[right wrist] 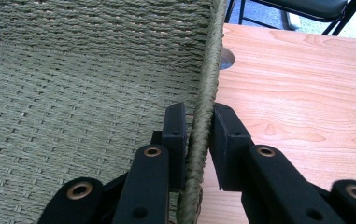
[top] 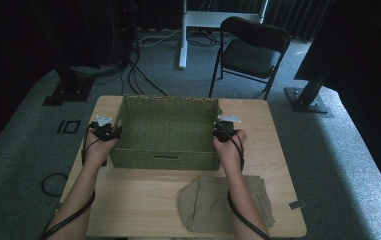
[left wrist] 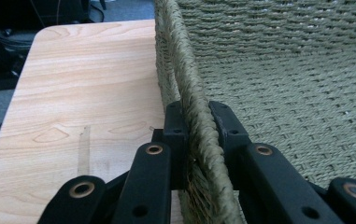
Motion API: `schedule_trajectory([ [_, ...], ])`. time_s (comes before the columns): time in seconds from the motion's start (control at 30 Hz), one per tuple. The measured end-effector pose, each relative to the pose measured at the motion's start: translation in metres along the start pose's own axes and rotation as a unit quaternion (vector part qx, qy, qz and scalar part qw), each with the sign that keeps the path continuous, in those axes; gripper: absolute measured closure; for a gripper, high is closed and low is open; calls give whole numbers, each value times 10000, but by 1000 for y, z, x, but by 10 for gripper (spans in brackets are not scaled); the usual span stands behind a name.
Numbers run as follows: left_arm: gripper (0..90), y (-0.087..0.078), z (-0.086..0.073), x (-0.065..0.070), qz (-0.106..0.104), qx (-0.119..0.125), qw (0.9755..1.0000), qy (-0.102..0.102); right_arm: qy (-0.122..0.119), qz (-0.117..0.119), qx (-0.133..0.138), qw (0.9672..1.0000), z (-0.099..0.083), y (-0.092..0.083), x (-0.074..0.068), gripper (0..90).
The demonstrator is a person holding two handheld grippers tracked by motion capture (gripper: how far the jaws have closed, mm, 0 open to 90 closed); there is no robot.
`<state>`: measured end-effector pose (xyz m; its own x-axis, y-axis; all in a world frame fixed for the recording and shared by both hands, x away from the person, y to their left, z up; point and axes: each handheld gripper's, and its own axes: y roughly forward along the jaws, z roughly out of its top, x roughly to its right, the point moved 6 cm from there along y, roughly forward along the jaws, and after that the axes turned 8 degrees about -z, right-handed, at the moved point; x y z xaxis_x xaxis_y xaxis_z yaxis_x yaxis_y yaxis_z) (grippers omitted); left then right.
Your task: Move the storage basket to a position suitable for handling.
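A green woven basket [top: 163, 159] stands on the wooden table [top: 138, 200], open side up and with nothing in it. My left gripper [top: 109, 132] is shut on its left rim. In the left gripper view the jaws [left wrist: 199, 116] pinch the braided rim [left wrist: 180, 60] from both sides. My right gripper [top: 222, 131] is shut on the right rim. In the right gripper view the rim [right wrist: 210, 60] runs up between the jaws [right wrist: 200, 119], one jaw inside the basket and one outside. A hand and forearm hold each gripper.
A folded khaki cloth [top: 213, 200] lies on the table in front of the basket, under my right forearm. A black folding chair [top: 250, 50] stands on the floor beyond the table. Cables [top: 143, 75] trail across the grey carpet at the back left.
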<state>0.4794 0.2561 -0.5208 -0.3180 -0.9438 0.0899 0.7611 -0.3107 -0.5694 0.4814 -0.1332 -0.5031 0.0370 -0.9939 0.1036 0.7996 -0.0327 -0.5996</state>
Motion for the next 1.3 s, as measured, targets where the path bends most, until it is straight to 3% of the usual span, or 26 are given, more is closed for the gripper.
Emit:
schedule_trajectory([
  [0.33, 798, 6, 2, 13, -70, 2, 10000, -2, 10, -19, -3, 10000, -1, 1, 12, 767],
  [1.3, 802, 31, 12, 73, -243, -100, 9997, 2, -103, -189, -126, 9997, -8, 2, 77, 768],
])
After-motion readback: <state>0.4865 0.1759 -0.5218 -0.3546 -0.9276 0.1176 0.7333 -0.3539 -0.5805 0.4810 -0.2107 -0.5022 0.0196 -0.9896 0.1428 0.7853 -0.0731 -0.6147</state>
